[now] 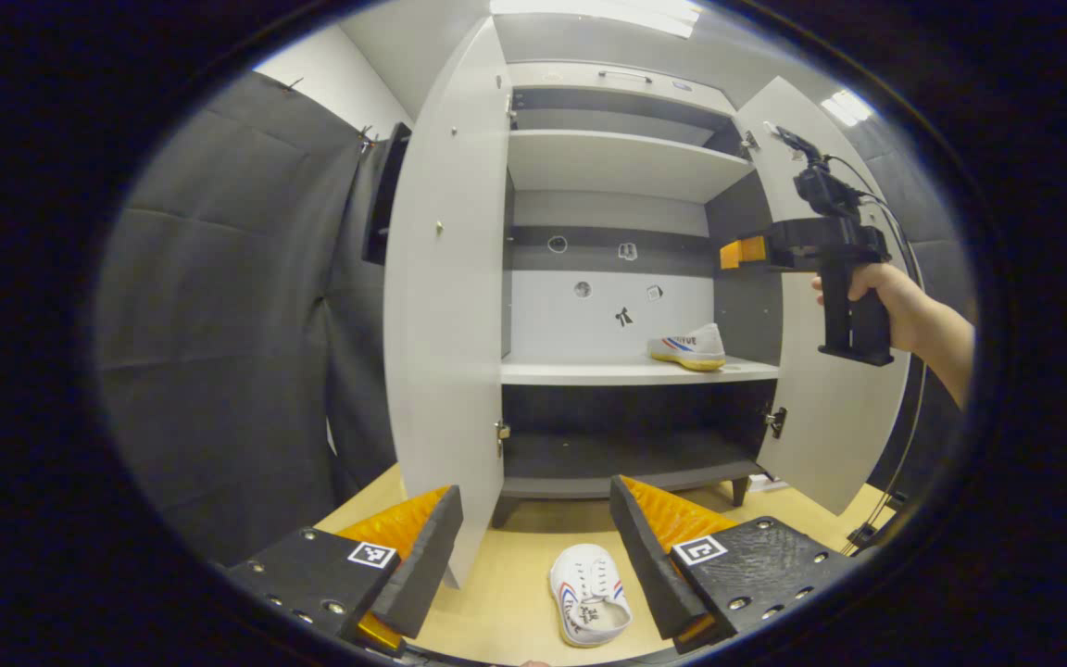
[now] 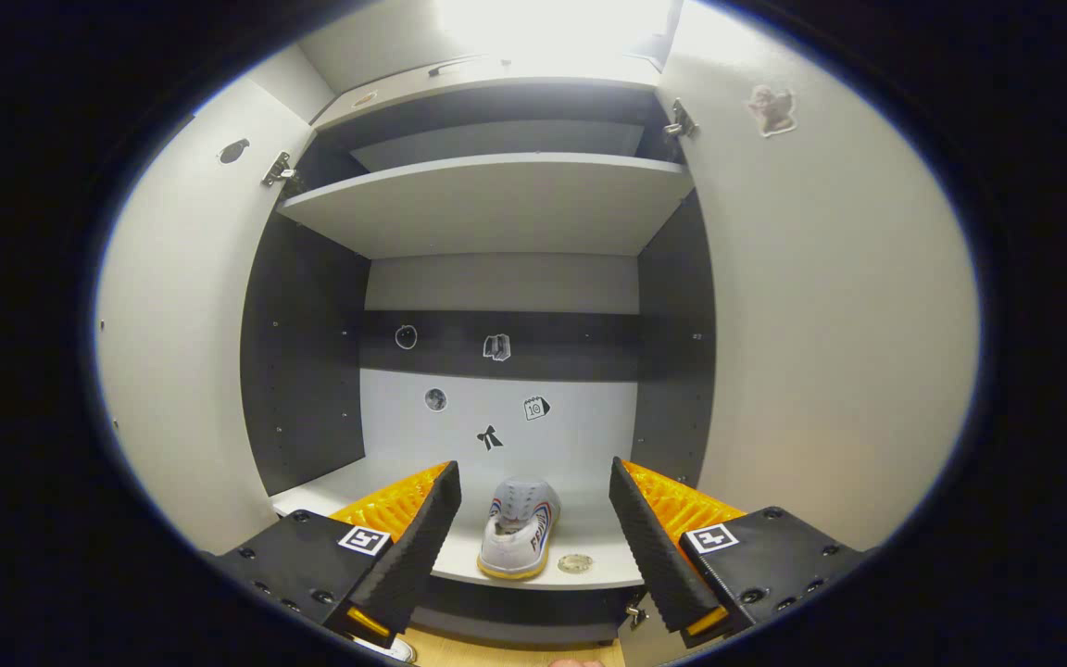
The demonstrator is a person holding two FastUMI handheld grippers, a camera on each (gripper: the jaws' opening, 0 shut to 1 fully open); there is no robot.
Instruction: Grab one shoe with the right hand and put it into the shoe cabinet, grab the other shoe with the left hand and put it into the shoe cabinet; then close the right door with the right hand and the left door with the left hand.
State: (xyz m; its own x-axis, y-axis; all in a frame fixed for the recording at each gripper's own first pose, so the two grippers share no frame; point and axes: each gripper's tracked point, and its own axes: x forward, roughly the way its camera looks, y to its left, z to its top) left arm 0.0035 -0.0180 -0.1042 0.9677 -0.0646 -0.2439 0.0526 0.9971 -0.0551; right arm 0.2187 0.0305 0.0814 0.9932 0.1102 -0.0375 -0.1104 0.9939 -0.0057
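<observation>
One white shoe (image 1: 689,347) with red and blue stripes rests on the middle shelf (image 1: 589,372) of the shoe cabinet, toward its right side. In the right gripper view that same shoe (image 2: 520,526) lies just beyond my open right gripper (image 2: 533,528), untouched by the fingers. A hand holds the right gripper (image 1: 737,252) up in front of the cabinet's right door (image 1: 821,408). The second white shoe (image 1: 589,593) lies on the wooden floor (image 1: 496,602), below my open left gripper (image 1: 533,547). Both cabinet doors stand open, the left door (image 1: 445,306) close to my left gripper.
Dark padded panels (image 1: 219,324) stand left of the cabinet. An upper shelf (image 1: 621,162) and the dark bottom compartment (image 1: 626,454) hold nothing. A small round object (image 2: 575,562) lies on the middle shelf beside the shoe. Stickers dot the cabinet's back wall (image 2: 496,408).
</observation>
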